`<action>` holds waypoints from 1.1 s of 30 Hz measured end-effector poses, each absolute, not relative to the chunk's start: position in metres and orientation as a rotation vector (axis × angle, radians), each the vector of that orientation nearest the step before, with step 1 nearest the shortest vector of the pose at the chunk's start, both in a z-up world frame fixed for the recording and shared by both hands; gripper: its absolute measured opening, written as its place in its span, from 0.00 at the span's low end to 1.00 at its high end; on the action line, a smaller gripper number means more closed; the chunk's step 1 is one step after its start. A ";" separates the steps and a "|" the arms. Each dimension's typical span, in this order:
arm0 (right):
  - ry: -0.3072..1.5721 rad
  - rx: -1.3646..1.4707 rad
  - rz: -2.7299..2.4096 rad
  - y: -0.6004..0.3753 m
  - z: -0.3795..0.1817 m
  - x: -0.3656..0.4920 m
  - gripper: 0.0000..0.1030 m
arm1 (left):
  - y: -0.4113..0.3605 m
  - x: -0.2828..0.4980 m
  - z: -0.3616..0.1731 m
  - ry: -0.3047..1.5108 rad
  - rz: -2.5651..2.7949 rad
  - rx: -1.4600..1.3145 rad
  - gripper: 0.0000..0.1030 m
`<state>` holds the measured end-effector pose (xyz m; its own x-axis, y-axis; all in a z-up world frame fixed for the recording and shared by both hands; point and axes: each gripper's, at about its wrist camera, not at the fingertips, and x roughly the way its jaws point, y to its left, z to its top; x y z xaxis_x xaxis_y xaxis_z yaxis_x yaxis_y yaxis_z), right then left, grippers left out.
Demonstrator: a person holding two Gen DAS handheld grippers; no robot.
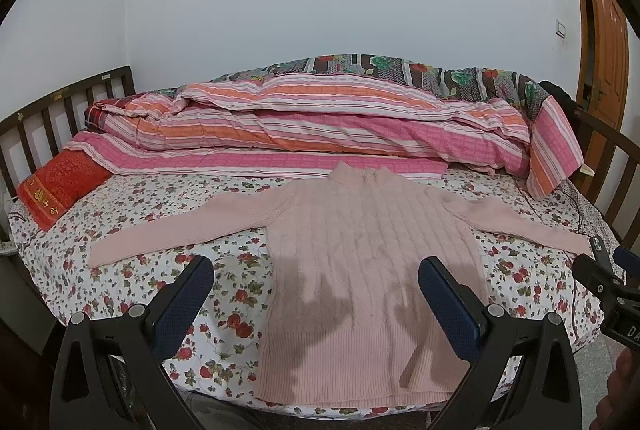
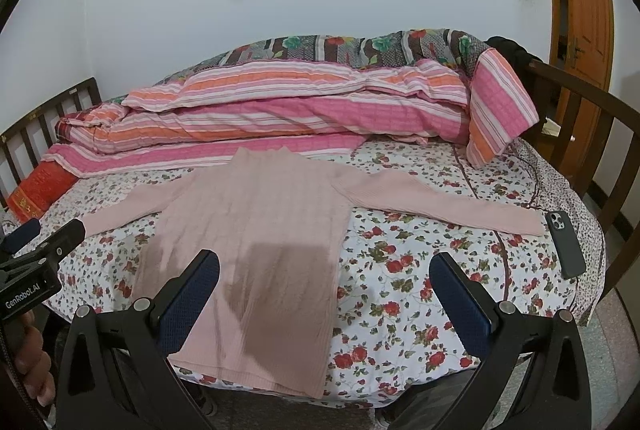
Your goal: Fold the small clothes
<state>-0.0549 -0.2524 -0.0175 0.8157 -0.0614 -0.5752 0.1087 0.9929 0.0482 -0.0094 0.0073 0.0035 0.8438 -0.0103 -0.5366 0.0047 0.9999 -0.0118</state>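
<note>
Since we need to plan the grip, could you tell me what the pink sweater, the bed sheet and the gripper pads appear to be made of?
Pink sweater: soft knit, probably wool or acrylic; cable ribs run down the body, ribbed hem.
Bed sheet: thin matte woven cloth, likely cotton, with a printed rose pattern.
Gripper pads: dark blue, seemingly rubber; a fine grid texture shows.

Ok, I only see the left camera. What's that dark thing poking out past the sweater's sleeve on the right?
Observer: A phone, lying back side up on the flowery sheet, right by the cuff of the sweater.
Child: Is my right gripper open? I only see its edge.
Observer: Yes, the right gripper is wide open and holds nothing.
</note>
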 end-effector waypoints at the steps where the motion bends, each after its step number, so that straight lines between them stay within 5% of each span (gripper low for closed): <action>1: 0.610 0.080 -0.091 -0.253 -0.018 -0.055 1.00 | 0.007 -0.009 0.003 0.566 -0.008 -0.011 1.00; 33: 0.606 0.091 -0.083 -0.250 -0.017 -0.057 1.00 | 0.006 -0.008 0.004 0.569 -0.007 -0.010 1.00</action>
<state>-0.0566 -0.2501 -0.0172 0.8187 -0.0508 -0.5720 0.1041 0.9927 0.0608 -0.0084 0.0057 0.0035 0.8426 -0.0091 -0.5384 0.0034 0.9999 -0.0117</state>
